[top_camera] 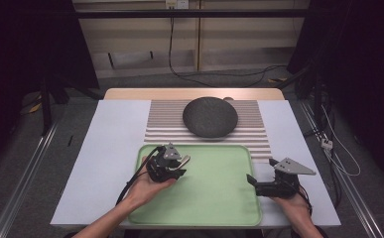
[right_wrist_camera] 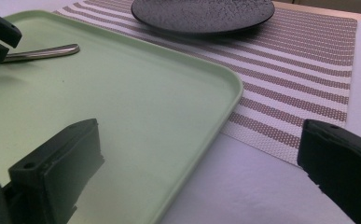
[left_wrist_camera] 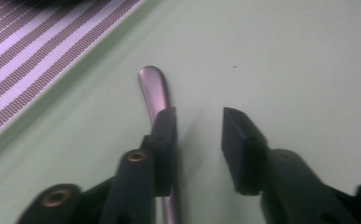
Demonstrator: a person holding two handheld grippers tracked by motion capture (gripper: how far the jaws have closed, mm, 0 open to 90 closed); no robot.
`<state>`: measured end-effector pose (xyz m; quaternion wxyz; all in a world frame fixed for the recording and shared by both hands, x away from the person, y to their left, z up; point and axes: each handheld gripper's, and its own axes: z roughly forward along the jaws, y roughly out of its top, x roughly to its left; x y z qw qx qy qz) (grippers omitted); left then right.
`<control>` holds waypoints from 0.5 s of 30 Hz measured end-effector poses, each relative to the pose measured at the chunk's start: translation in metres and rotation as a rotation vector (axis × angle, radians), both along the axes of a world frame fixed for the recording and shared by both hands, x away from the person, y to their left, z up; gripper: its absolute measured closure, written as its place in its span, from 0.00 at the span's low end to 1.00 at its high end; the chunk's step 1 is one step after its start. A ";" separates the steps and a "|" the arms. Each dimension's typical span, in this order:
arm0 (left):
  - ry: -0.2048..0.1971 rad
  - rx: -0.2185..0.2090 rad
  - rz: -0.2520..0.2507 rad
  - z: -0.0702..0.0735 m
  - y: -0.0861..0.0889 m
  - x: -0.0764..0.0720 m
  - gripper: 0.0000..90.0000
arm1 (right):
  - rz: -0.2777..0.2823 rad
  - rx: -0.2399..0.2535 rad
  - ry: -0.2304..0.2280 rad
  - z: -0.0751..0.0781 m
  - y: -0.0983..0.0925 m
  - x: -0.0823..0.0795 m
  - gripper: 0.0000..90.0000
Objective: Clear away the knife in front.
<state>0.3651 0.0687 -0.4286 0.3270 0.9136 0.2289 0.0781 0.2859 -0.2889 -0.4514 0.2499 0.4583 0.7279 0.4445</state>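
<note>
a: high view, the left gripper [top_camera: 175, 166] sits over the upper left part of a green tray [top_camera: 219, 198], a metal utensil handle [top_camera: 184, 159] at its tip.

b: left gripper view puts that handle [left_wrist_camera: 156, 91] flat on the tray floor [left_wrist_camera: 285, 60], running under and just outside the left-hand jaw. the gap between the jaws holds nothing; they stand apart, pressing on nothing.

a: and the right gripper [top_camera: 269, 184]?

b: it rests at the tray's right edge in the high view. right gripper view has its jaws spread wide, one over the tray [right_wrist_camera: 136, 116], the other over the white table [right_wrist_camera: 262, 186], nothing between them.

a: beyond the tray?

b: a striped placemat [top_camera: 164, 124] touching its far rim, with a dark round plate [top_camera: 210, 117] on it. the plate [right_wrist_camera: 201, 14] lies well apart from the handle [right_wrist_camera: 43, 52].
</note>
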 end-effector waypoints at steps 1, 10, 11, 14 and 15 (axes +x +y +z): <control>-0.014 0.010 0.003 -0.002 -0.002 -0.003 0.89 | 0.000 -0.002 0.000 0.000 0.000 0.000 0.00; 0.008 0.054 0.018 -0.008 0.001 0.004 1.00 | -0.005 -0.012 -0.007 0.001 0.001 -0.001 0.00; 0.013 0.050 0.011 -0.008 0.001 0.005 1.00 | -0.005 -0.012 -0.005 0.000 0.001 -0.001 0.00; 0.010 0.051 0.026 -0.008 0.003 0.007 1.00 | -0.001 -0.013 -0.004 0.000 0.001 0.000 0.00; 0.018 0.050 0.017 -0.008 0.004 0.008 1.00 | 0.000 -0.012 -0.003 0.000 0.001 -0.001 0.00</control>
